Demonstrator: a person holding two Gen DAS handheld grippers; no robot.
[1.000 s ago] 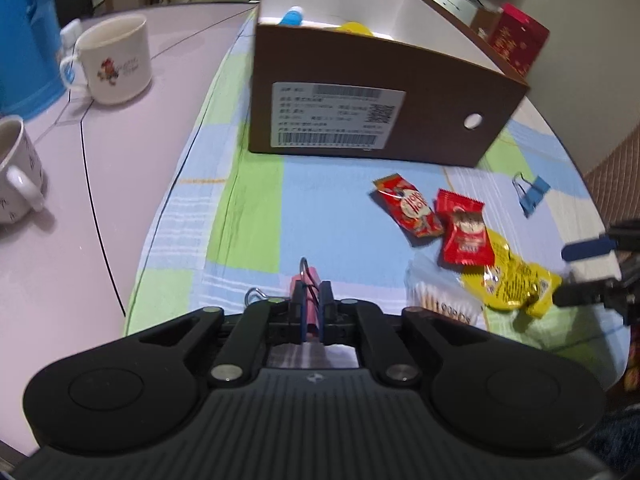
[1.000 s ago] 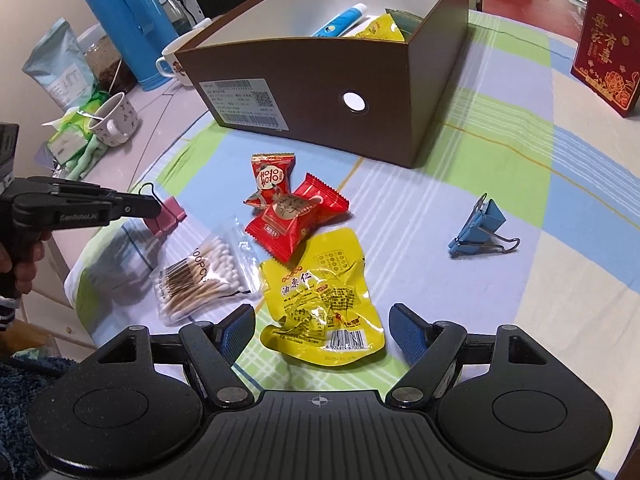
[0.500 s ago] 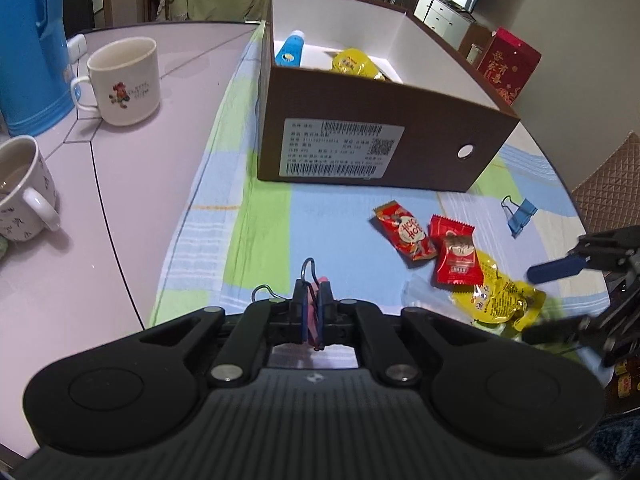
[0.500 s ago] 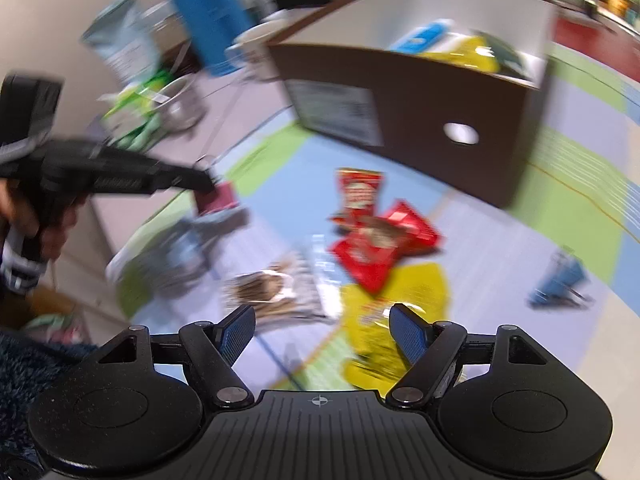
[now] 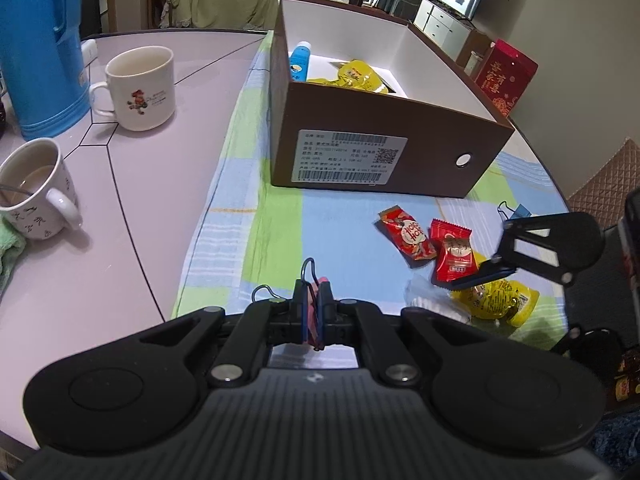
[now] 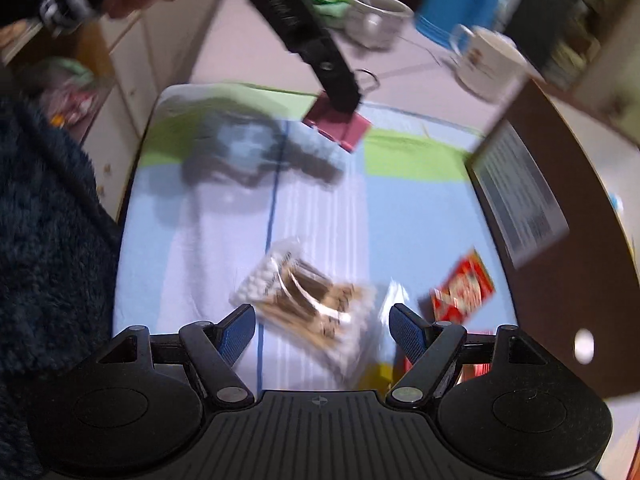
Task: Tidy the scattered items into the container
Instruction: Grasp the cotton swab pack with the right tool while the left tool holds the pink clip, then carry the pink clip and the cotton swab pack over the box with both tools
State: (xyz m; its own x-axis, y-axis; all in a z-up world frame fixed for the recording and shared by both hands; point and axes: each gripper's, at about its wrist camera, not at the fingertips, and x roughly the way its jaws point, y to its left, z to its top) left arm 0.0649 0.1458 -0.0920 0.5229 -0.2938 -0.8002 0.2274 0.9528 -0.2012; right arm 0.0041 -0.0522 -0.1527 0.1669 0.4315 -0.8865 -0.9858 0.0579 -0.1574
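Pink clip held, brown box ahead

The left gripper (image 5: 314, 312) fingers pinch the pink binder clip (image 6: 338, 124); the box (image 5: 384, 148) lies straight ahead, far. The right gripper (image 6: 322, 326) fingers are spread over the cotton-swab bag (image 6: 304, 292).

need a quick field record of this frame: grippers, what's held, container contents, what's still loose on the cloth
left gripper: shut on pink binder clip, lifted above the cloth
right gripper: open, over bag of cotton swabs, not gripping
container: brown box, open top
in box: blue tube, yellow packets
loose on cloth: two red candy packets, yellow snack pouch, blue binder clip, cotton swabs
off cloth: two mugs, blue thermos
note: right wrist view blurred
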